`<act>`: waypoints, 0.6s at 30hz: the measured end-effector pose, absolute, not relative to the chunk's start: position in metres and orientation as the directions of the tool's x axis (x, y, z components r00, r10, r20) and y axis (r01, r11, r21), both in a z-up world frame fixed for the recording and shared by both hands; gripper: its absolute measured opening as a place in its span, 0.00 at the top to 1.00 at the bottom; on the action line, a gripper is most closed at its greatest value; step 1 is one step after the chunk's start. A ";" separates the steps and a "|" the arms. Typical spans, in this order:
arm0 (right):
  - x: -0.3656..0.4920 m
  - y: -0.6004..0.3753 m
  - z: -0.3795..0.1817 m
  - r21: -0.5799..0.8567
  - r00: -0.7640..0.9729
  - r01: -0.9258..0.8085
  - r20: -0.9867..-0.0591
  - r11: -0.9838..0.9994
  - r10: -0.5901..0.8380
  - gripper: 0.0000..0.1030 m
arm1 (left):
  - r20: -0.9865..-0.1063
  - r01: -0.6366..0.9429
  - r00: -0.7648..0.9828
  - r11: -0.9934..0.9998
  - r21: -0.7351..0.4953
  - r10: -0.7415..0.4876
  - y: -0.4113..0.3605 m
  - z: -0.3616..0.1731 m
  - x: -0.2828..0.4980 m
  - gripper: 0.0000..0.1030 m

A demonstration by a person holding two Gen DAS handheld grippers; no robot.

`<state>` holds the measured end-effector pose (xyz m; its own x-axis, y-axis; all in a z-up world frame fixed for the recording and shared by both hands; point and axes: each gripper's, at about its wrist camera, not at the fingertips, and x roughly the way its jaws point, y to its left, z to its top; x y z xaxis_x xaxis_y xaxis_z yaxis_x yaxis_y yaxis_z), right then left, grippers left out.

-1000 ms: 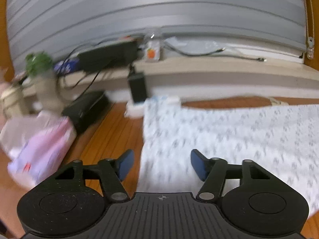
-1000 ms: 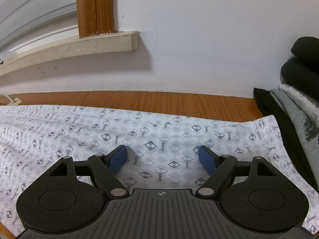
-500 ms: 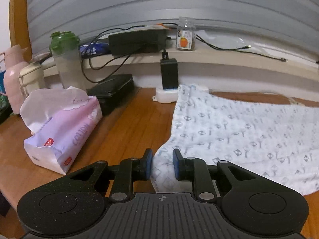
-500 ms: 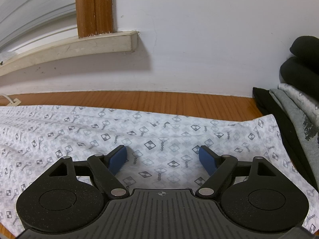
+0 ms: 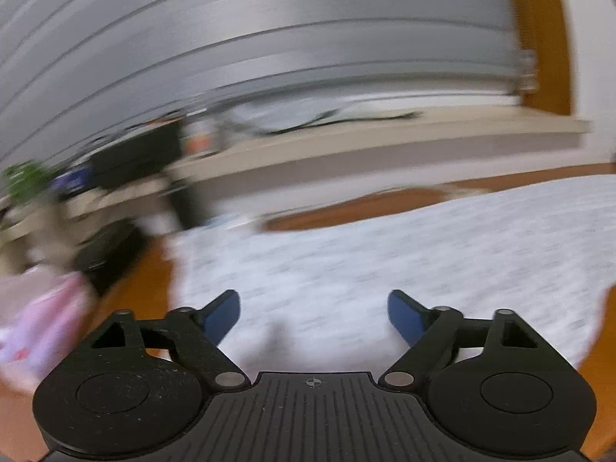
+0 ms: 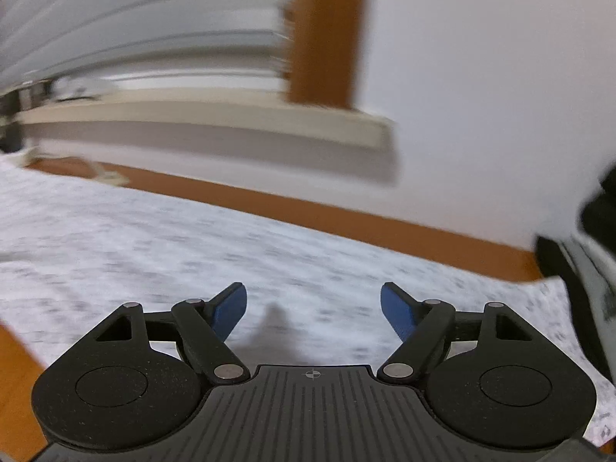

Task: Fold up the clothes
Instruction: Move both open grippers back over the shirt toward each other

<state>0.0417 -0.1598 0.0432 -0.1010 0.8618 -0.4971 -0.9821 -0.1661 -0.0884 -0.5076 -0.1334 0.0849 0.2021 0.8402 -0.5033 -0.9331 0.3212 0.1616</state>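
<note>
One white garment (image 5: 385, 254) with a small grey repeating print lies spread flat on a wooden tabletop (image 5: 369, 202); both wrist views are smeared, so the print cannot be read. Above the garment's left part, the left tool (image 5: 313, 313) has its blue pads (image 5: 223, 313) far apart and its jaws are opening, with nothing between them but the cloth lying below. Above the garment's right part, the right tool (image 6: 312, 310) also stands wide, its jaws closing slightly, and no cloth is pinched between its blue pads (image 6: 396, 312). Just beyond the garment's right edge sits a pile of dark and grey clothes (image 6: 593, 269). Left of the garment, a pink tissue pack (image 5: 42, 315) and a black box (image 5: 107, 254) show as blurs. Behind the garment runs a pale window sill (image 5: 346, 146) carrying a dark device and cables, with grey blinds (image 5: 269, 50) above and a wooden frame (image 6: 327, 34) beside a white wall (image 6: 481, 96).
</note>
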 end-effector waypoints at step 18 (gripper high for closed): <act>-0.062 -0.221 0.040 -0.026 -0.384 -0.881 -0.544 -0.472 0.746 0.39 | -0.512 -0.748 0.497 0.646 0.156 0.700 -0.179 0.057 -0.342 0.37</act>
